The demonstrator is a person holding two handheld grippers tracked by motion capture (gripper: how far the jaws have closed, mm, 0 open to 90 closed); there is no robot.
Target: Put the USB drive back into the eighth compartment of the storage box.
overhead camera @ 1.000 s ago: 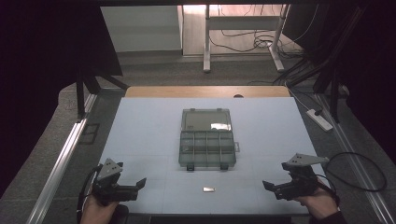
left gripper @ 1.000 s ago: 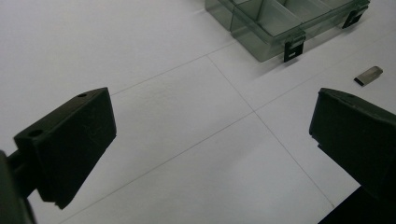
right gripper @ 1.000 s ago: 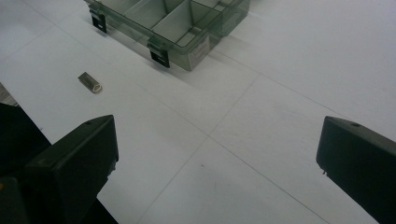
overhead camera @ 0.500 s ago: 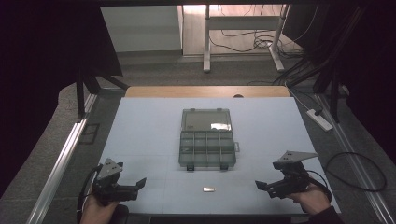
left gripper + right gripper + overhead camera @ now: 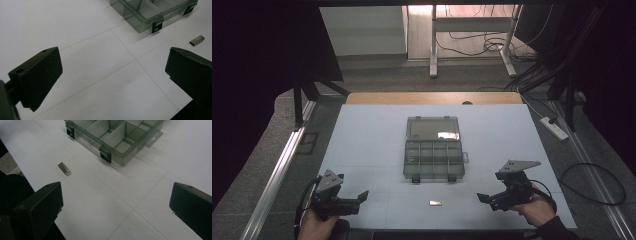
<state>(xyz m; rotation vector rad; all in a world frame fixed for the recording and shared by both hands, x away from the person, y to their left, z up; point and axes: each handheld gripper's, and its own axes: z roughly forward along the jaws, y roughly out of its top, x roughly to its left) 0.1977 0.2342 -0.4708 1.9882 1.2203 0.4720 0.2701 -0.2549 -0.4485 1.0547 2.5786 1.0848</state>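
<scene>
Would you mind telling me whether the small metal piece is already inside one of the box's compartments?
No, the small metal piece lies on the white table, in front of the open compartment box and apart from it.

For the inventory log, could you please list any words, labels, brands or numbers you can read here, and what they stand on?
None can be read: the compartment box, the small metal piece, the left gripper and the right gripper show no legible text.

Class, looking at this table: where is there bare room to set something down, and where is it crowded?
Bare: the white table left and right of the open compartment box, and beyond its lid. Tighter: the near strip, where the small metal piece lies between the left tool and right tool.
</scene>
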